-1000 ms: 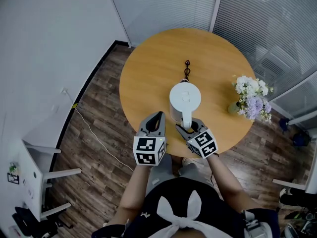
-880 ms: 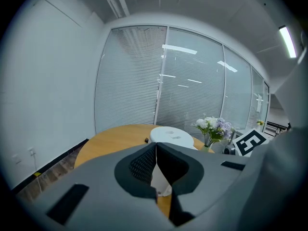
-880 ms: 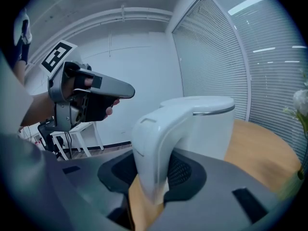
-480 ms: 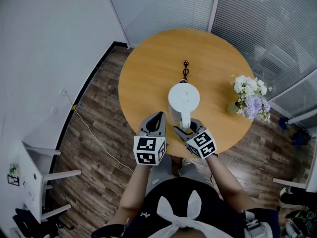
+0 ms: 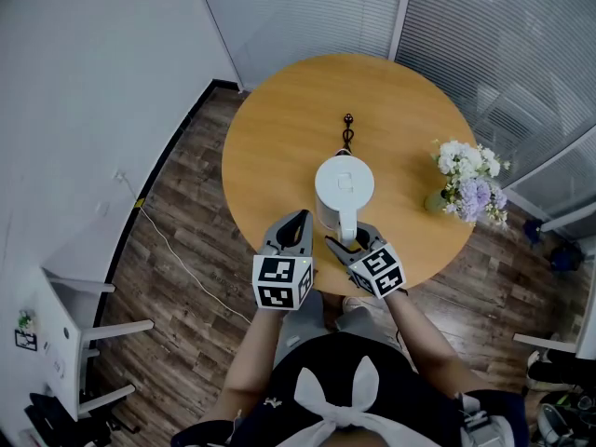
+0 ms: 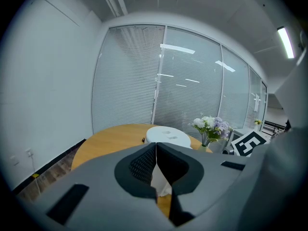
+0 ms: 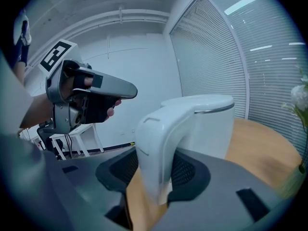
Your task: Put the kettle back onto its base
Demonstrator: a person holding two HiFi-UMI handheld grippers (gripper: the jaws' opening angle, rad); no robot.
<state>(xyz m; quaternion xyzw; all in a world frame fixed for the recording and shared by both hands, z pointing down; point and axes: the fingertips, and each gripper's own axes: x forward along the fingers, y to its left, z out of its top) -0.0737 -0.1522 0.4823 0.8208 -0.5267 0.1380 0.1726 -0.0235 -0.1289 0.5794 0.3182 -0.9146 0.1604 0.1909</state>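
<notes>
A white electric kettle (image 5: 344,186) stands upright on the round wooden table (image 5: 279,128), its handle (image 5: 349,226) pointing toward me. Whatever is under it is hidden; a black cord (image 5: 347,133) lies on the wood behind it. My right gripper (image 5: 350,239) reaches around the handle (image 7: 154,148). Its jaws are opening, and bare wood shows between the left pad and the handle. My left gripper (image 5: 296,218) hovers beside the kettle at the table's near edge, shut and empty. In the left gripper view its pads (image 6: 144,162) meet, with the kettle (image 6: 166,136) just beyond.
A vase of white and purple flowers (image 5: 468,182) stands at the table's right edge. White chairs (image 5: 65,329) sit on the wooden floor to the left, where a thin cable (image 5: 177,250) runs. Walls with blinds close off the far side.
The right gripper's jaws have spread a little around the kettle's handle. Both hands and the kettle stay where they were.
</notes>
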